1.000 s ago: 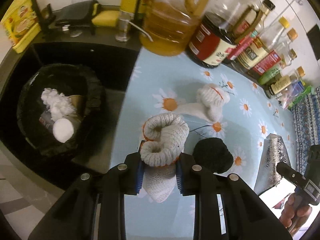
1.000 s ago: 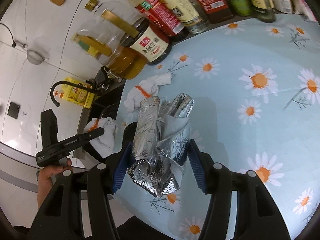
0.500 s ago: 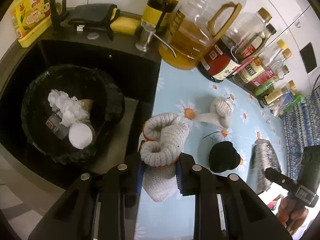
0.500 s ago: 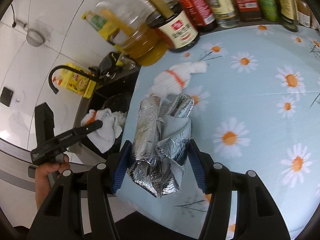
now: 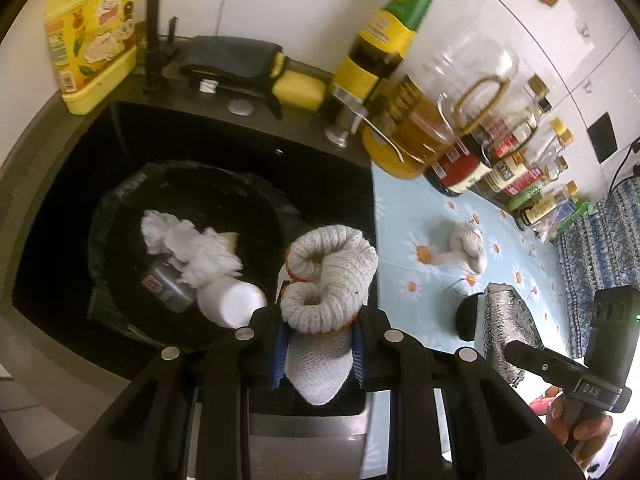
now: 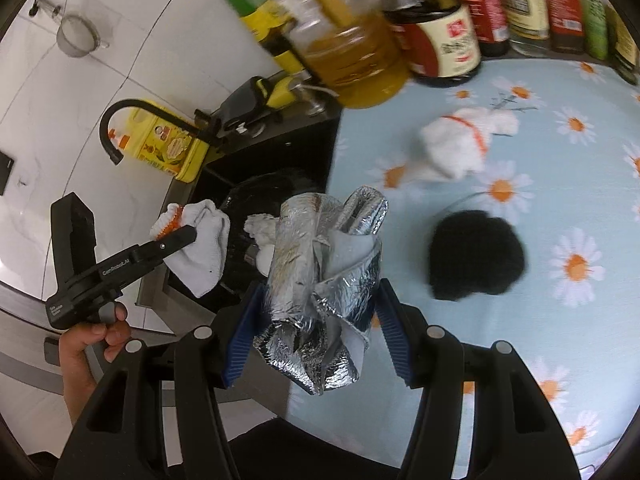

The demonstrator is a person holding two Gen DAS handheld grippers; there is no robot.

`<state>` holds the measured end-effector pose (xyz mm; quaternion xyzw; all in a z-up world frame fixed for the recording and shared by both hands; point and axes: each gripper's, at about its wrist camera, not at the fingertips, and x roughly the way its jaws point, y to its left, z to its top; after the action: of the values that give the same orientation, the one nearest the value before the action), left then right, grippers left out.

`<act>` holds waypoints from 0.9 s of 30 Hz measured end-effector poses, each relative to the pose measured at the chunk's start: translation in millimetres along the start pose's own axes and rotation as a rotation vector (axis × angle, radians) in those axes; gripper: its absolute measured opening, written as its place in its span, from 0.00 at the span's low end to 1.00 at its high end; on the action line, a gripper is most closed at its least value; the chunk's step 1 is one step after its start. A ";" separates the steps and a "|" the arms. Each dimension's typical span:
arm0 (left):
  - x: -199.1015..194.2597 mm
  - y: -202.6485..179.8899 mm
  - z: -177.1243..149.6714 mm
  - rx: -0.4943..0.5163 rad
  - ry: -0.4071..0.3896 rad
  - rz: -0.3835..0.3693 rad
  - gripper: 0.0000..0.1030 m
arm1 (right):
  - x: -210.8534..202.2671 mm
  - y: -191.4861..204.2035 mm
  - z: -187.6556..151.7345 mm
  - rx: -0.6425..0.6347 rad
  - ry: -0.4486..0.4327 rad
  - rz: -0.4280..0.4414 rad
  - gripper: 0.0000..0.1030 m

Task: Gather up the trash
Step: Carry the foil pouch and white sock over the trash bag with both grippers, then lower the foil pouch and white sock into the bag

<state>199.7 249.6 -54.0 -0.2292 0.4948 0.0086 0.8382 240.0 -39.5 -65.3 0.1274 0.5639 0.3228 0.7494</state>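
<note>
My left gripper (image 5: 318, 350) is shut on a rolled white knit glove (image 5: 332, 276) with an orange cuff, held over the right edge of a black-lined trash bin (image 5: 120, 208) down in the sink. The bin holds white tissue (image 5: 188, 240), a white cup (image 5: 232, 302) and a small can. My right gripper (image 6: 316, 332) is shut on a crumpled silver foil bag (image 6: 324, 276), near the table's left edge. That glove (image 6: 200, 240) also shows in the right wrist view, hanging from the left gripper. A second white glove (image 6: 460, 144) and a black scrubber (image 6: 476, 256) lie on the daisy tablecloth (image 6: 560, 184).
Oil and sauce bottles (image 5: 472, 148) line the back of the table. A yellow detergent jug (image 5: 92, 36), a black faucet (image 6: 132, 120) and a yellow sponge (image 5: 298, 88) stand at the dark sink's back edge. A person's hand (image 6: 88, 344) grips the left tool.
Both grippers have moved left from over the table toward the sink, each keeping its load. The bin now sits nearer the middle of the left wrist view, under the glove.
</note>
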 end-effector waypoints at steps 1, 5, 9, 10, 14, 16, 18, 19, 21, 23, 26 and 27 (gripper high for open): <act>-3.6 7.2 1.9 -0.001 -0.005 -0.002 0.24 | 5.7 10.0 0.0 -0.004 -0.003 0.001 0.56; -16.4 35.4 9.7 -0.003 -0.020 -0.005 0.24 | 24.0 38.6 2.2 -0.014 -0.014 0.002 0.56; -27.6 62.8 17.2 0.000 -0.025 -0.007 0.24 | 44.0 65.6 7.5 -0.022 -0.021 0.008 0.56; -30.2 69.3 19.3 0.002 -0.025 -0.008 0.24 | 47.3 70.4 8.0 -0.024 -0.022 0.009 0.56; -37.8 89.3 27.2 0.010 -0.024 -0.006 0.24 | 65.8 93.3 15.6 -0.027 -0.029 0.013 0.56; -41.0 99.0 31.2 0.007 -0.025 -0.008 0.24 | 74.0 101.4 20.6 -0.026 -0.026 0.014 0.56; -44.2 106.8 34.5 0.006 -0.029 -0.009 0.24 | 80.8 109.6 26.5 -0.034 -0.024 0.014 0.56; -45.6 111.5 36.9 0.002 -0.031 -0.010 0.24 | 85.5 115.3 30.5 -0.043 -0.022 0.011 0.56; -47.3 119.1 41.6 -0.005 -0.035 -0.015 0.24 | 92.5 122.0 36.7 -0.051 -0.019 0.008 0.56; -48.2 123.8 44.9 -0.009 -0.041 -0.018 0.24 | 99.9 128.7 44.1 -0.059 -0.022 0.010 0.56; -48.2 132.0 50.4 -0.024 -0.053 -0.028 0.24 | 112.3 137.1 54.1 -0.075 -0.011 0.001 0.56; -47.2 135.1 51.8 -0.032 -0.057 -0.032 0.24 | 116.7 139.7 57.6 -0.081 -0.008 -0.003 0.56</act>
<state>185.8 400.8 -44.4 -0.2499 0.4669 0.0097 0.8482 264.0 149.8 -57.7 0.0974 0.5474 0.3440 0.7566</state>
